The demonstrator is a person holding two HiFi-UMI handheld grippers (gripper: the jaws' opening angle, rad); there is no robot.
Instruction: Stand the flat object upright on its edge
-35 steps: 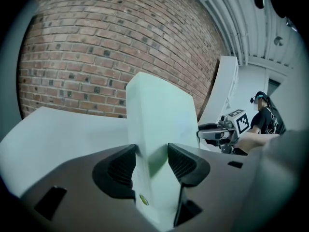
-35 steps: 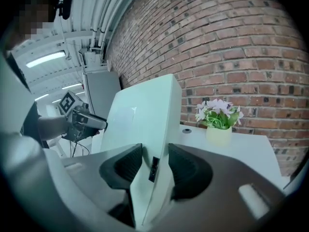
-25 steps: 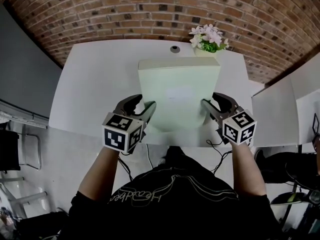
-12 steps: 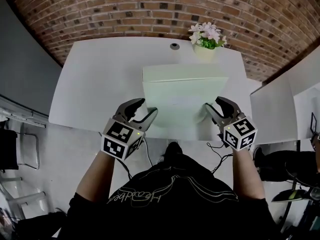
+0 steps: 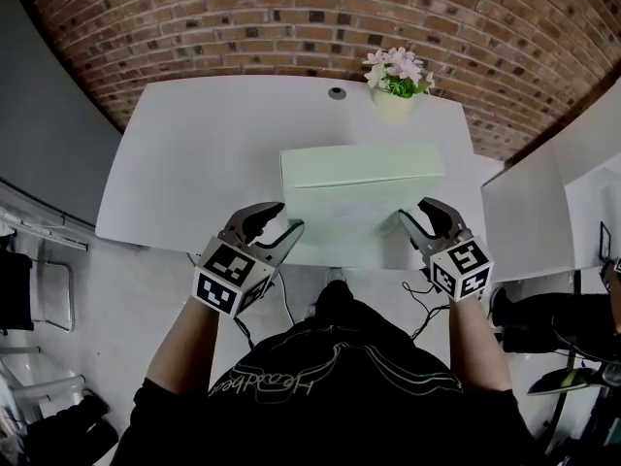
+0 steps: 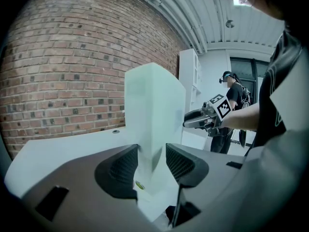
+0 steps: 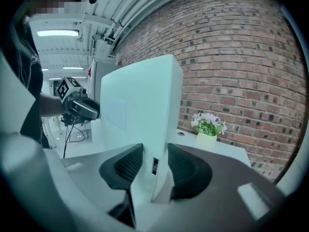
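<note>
Along the near edge of the table (image 5: 175, 163), a little right of its middle, the flat box (image 5: 361, 212) is nearly upright on one long edge. Its broad face is toward me and its narrow top strip faces upward. I cannot tell whether the lower edge already bears on the table or hangs just clear of it.

I hold it low at both short ends, so neither end can swing and it cannot tip toward me or away. My left hand-held gripper (image 5: 288, 217) has the left end between its jaws. They have just been closing and stand about halfway in, and as far as I can judge the pads (image 6: 126, 164) now bear on both faces. My right hand-held gripper (image 5: 415, 210) is clamped on the right end, jaws wide because the box's thickness fills them.

Room is lopsided. The box's foot lies almost on the near edge, so I judge a slip toward me to be the main risk. Beyond the box the table is bare toward the far edge and the left corners, which leaves space to set it farther in. The flower pot (image 5: 393, 98) stands near the far right corner, well apart from the box. A small round grommet (image 5: 337, 92) sits at the middle of the far edge, well clear of where the box stands.
</note>
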